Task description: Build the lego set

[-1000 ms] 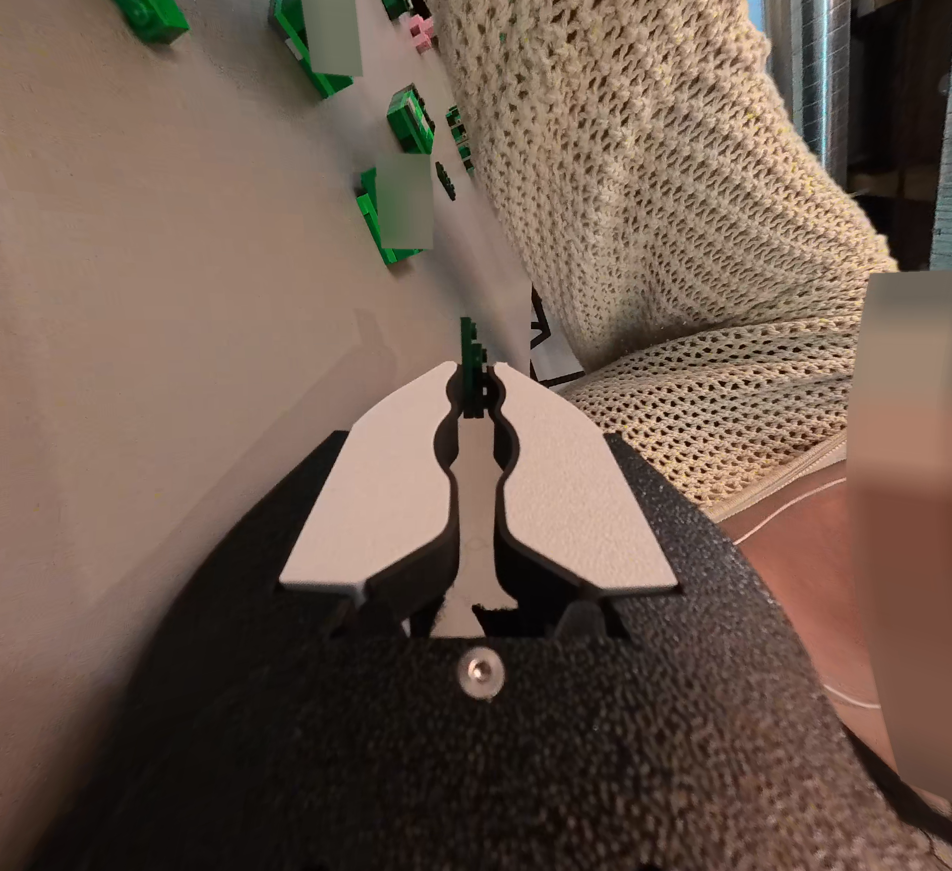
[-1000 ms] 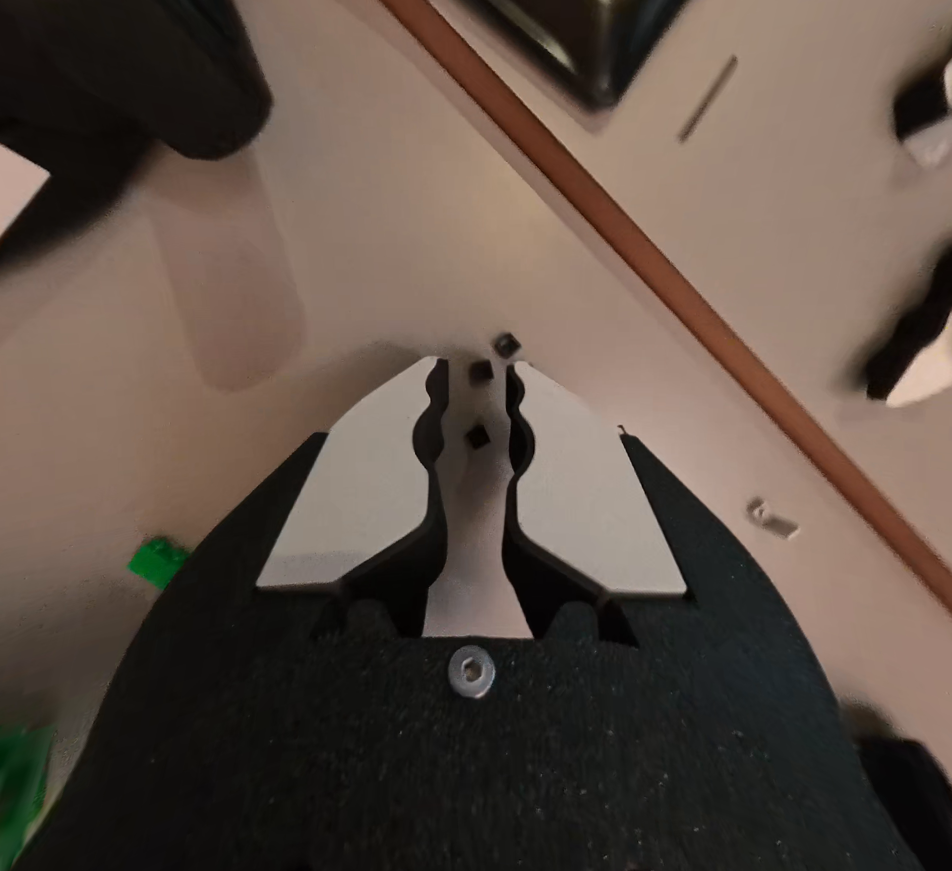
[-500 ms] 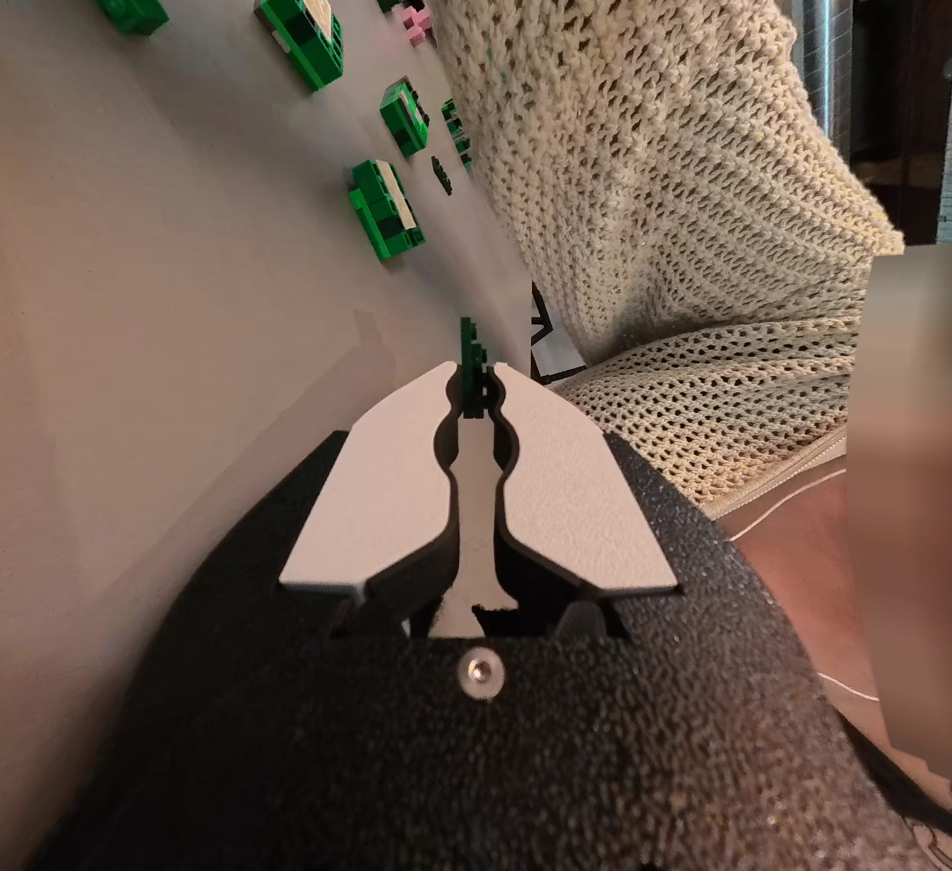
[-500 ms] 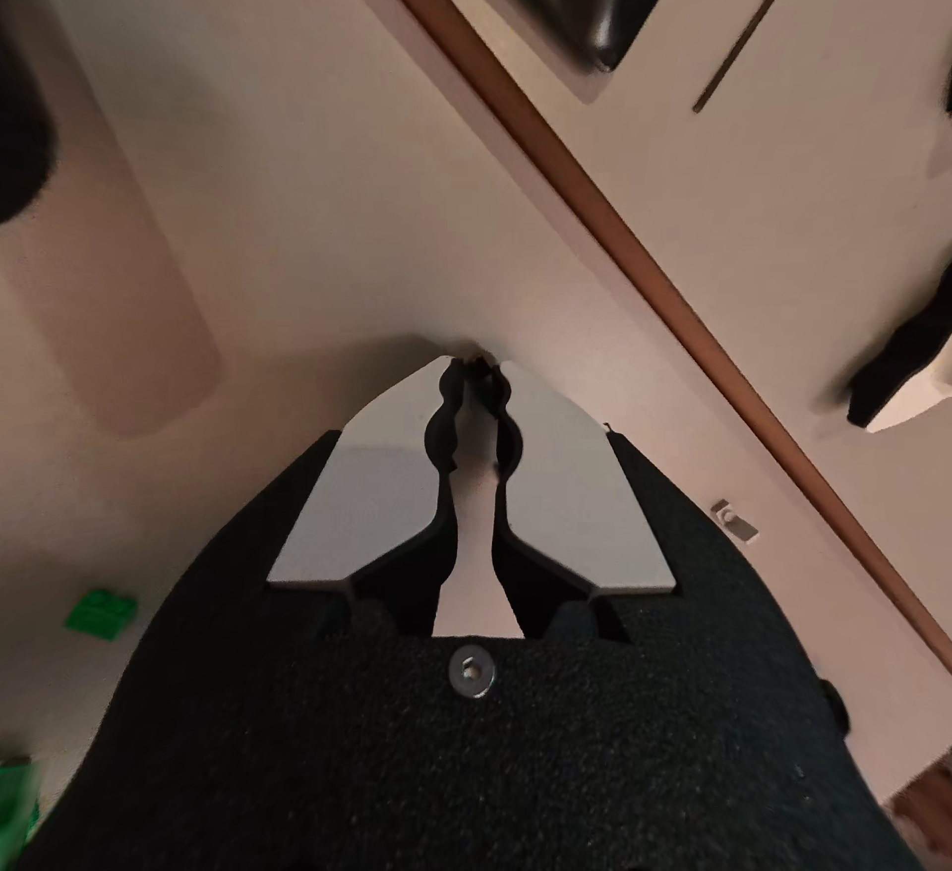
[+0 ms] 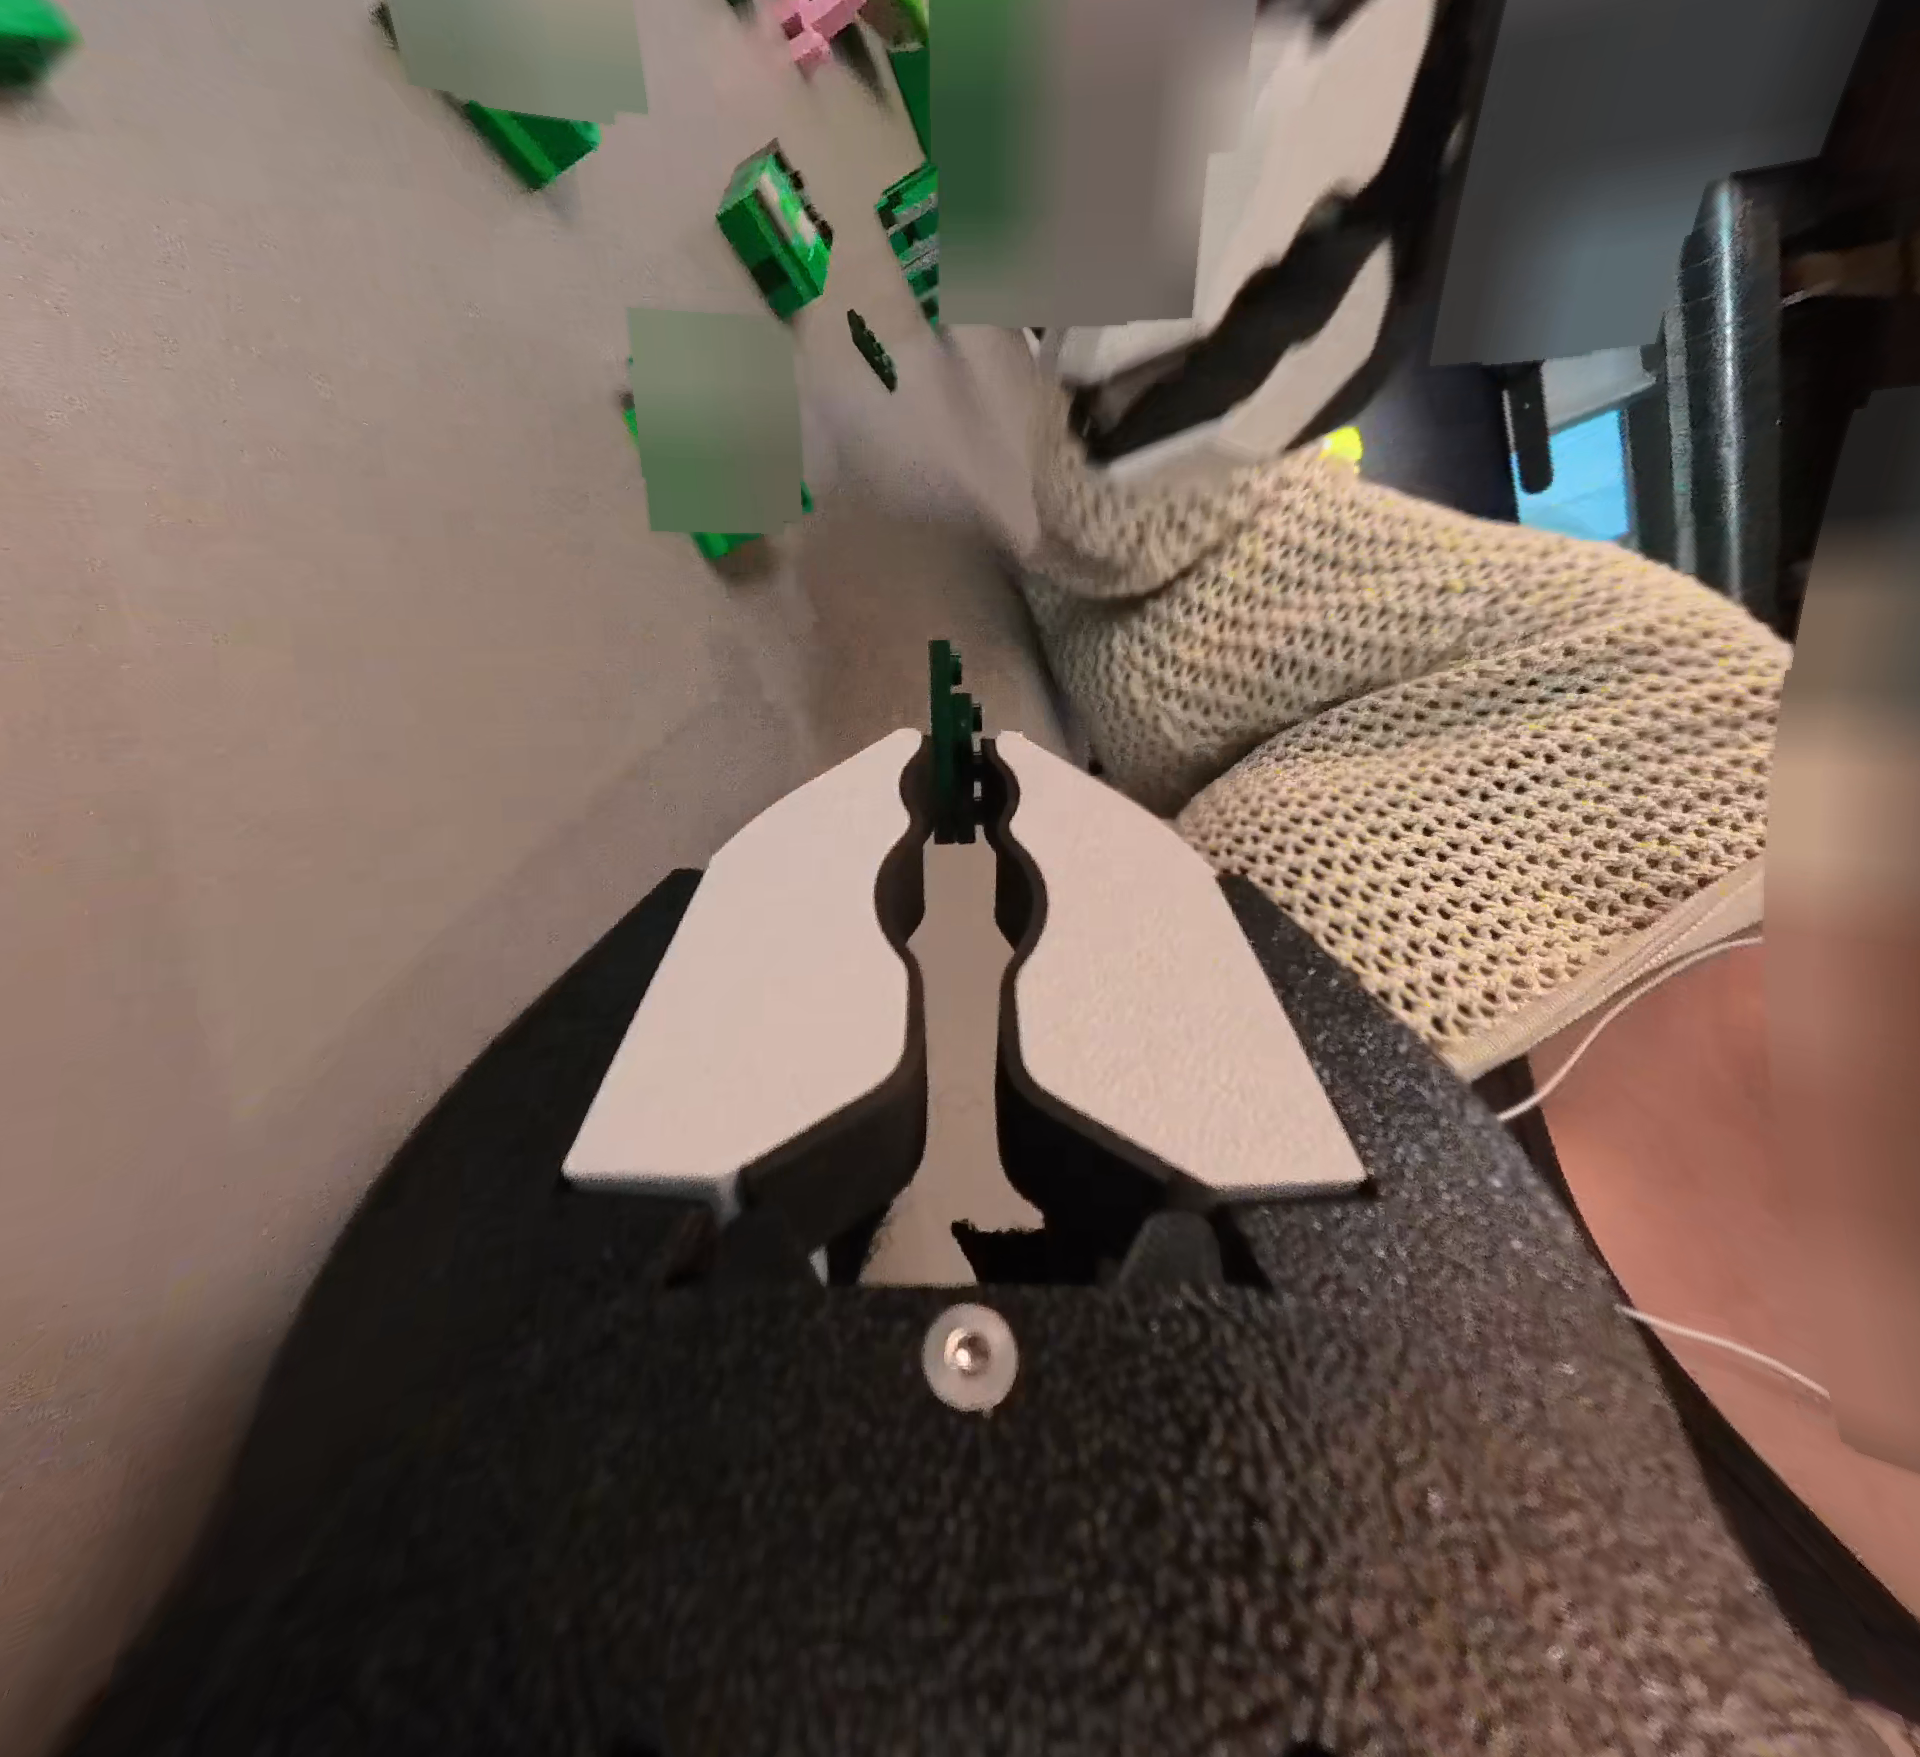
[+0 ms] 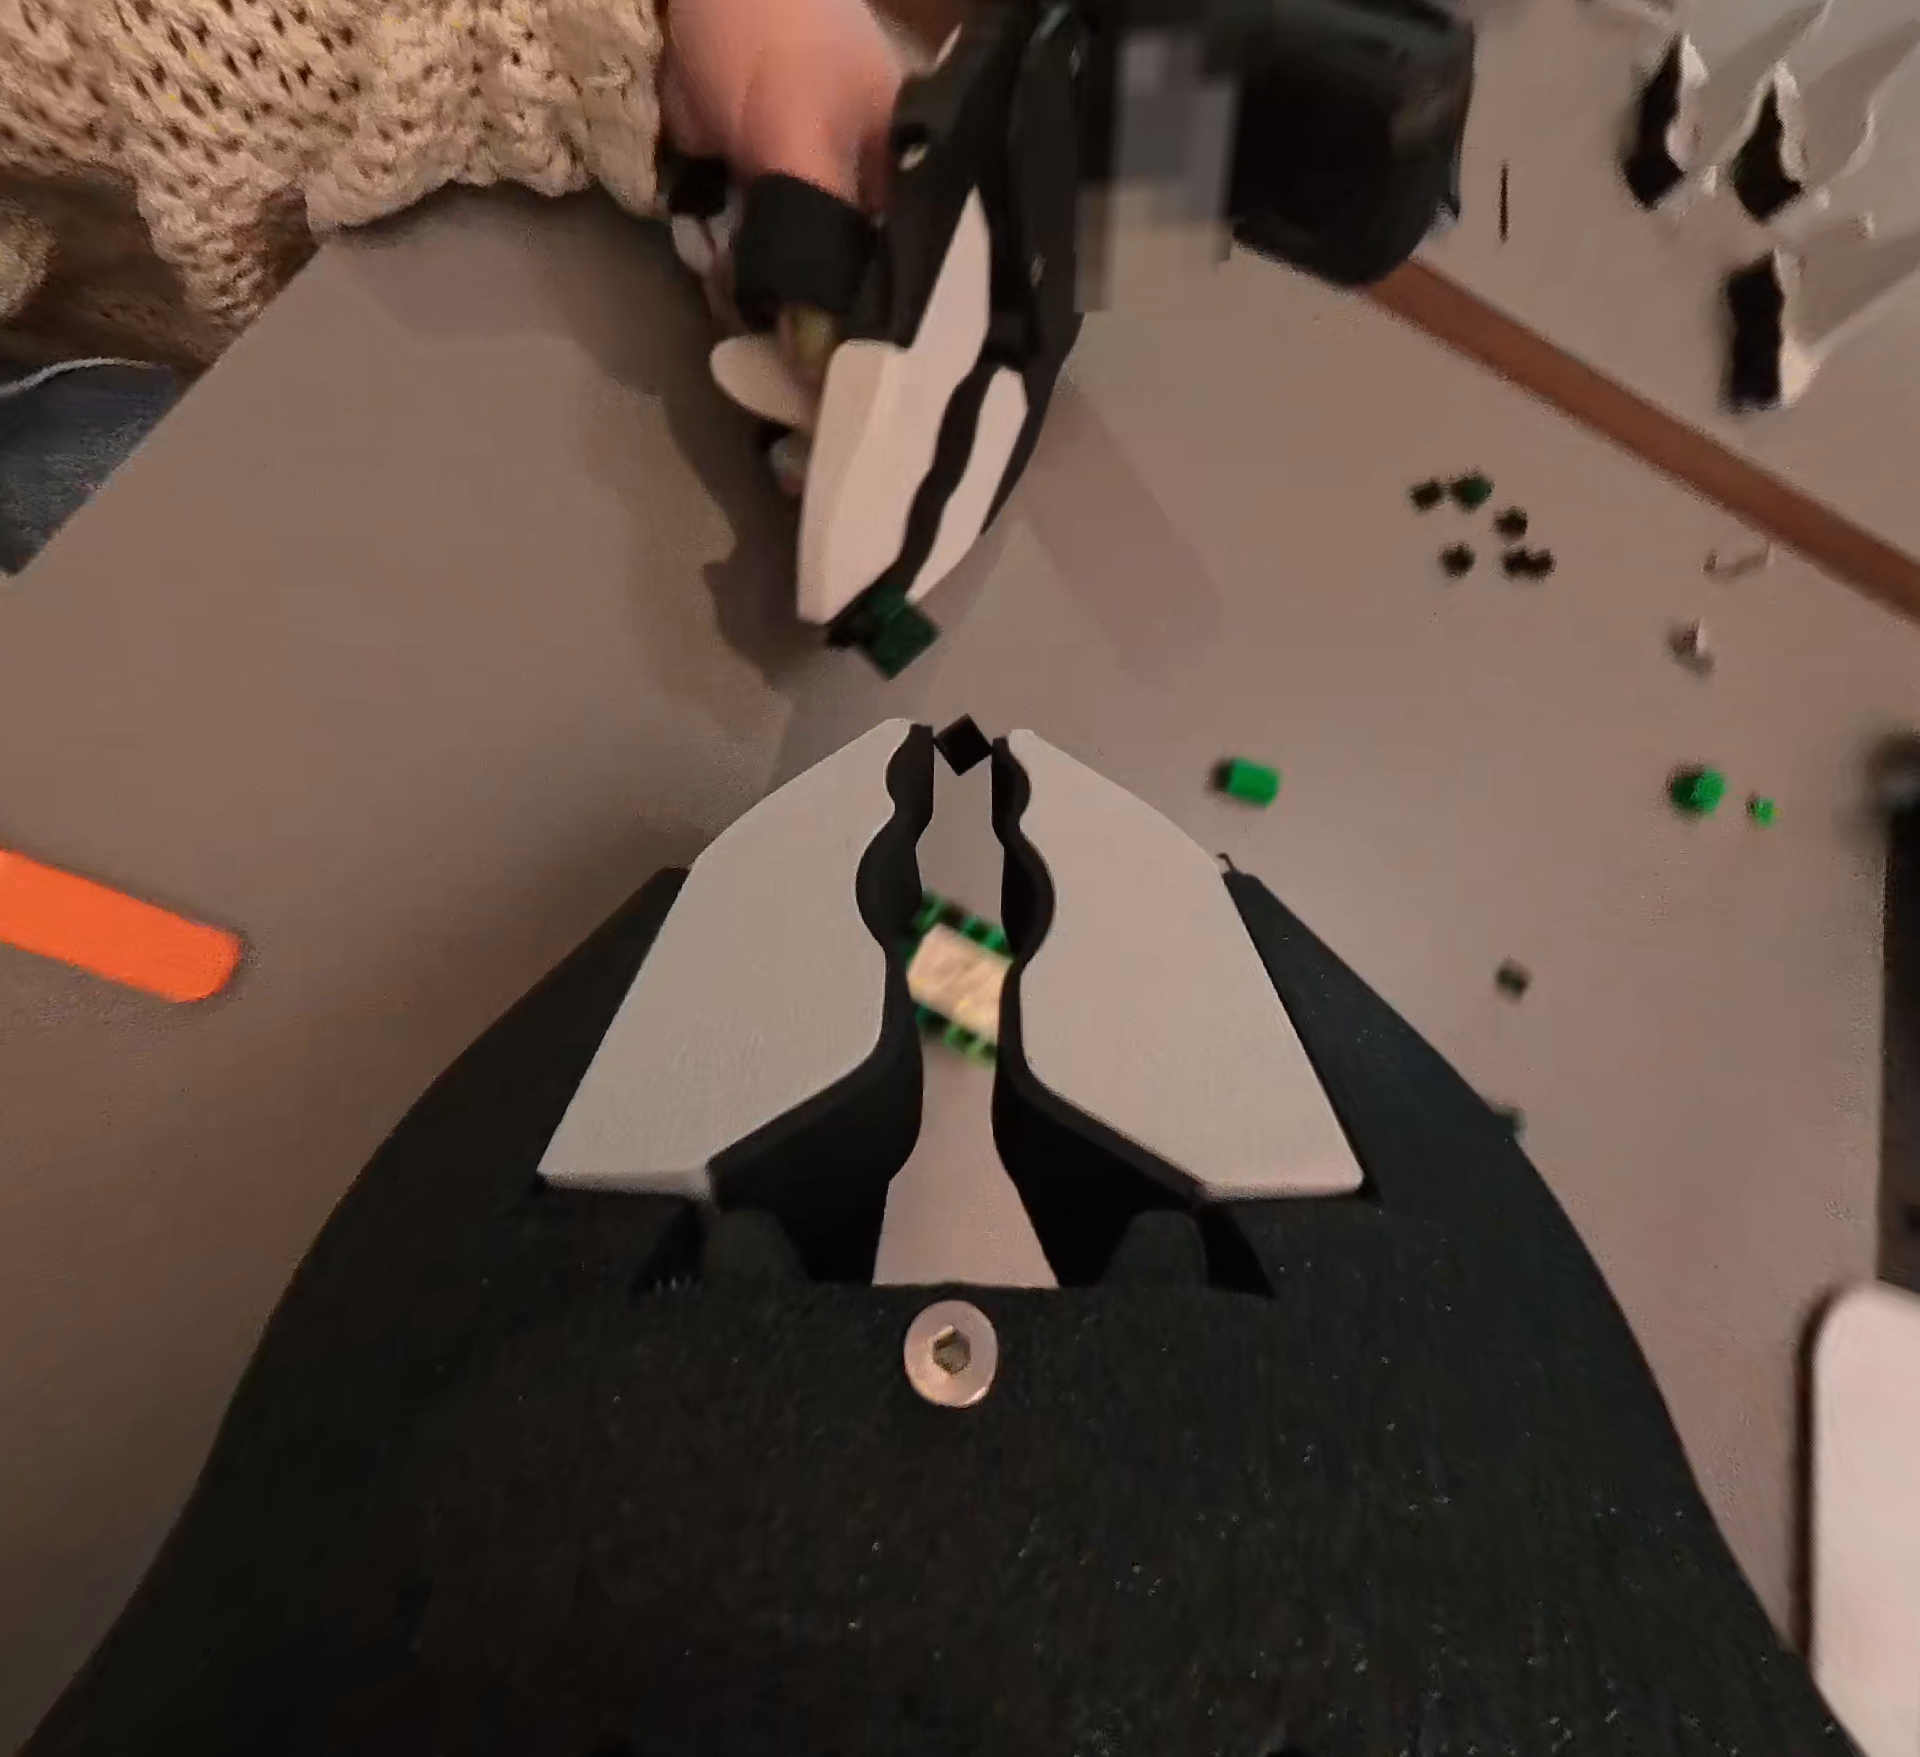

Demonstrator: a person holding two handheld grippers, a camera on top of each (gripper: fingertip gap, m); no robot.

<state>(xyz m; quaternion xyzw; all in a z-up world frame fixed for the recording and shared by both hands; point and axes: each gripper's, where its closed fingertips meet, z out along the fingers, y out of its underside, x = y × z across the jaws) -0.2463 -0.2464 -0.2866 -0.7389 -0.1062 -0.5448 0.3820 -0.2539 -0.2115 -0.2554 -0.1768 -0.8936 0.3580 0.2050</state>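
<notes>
Change, right view: 0.5 s ago this view looked at bare counter and a brown edge strip; now it faces the left gripper [image 6: 883, 606], with a cream knitted sleeve [image 6: 312, 14] behind it.
Change, left view: the sleeve filled the upper right before; now it lies lower, and the right gripper's white-and-black body shows blurred above it.
Left gripper [image 5: 958, 751]: clamped, as before, on a thin dark green stepped lego plate [image 5: 954, 741], held edge-on and projecting past the tips.
Right gripper [image 6: 961, 743]: nearly closed, pinching a tiny black square lego piece [image 6: 960, 743] at the very tips.
Relation: black piece sits just short of the green plate [image 6: 891, 635], near but apart.
Counter: beige counter [image 6: 416, 668] carries scattered small green lego bricks [image 6: 1247, 780] and dark green bits [image 6: 1481, 523] to the right.
Under right gripper: a green lego assembly with pale top [image 6: 961, 980] shows between the fingers.
Other: orange flat tool [image 6: 114, 928] at left edge; pink lego piece [image 5: 821, 19] in the left view.
</notes>
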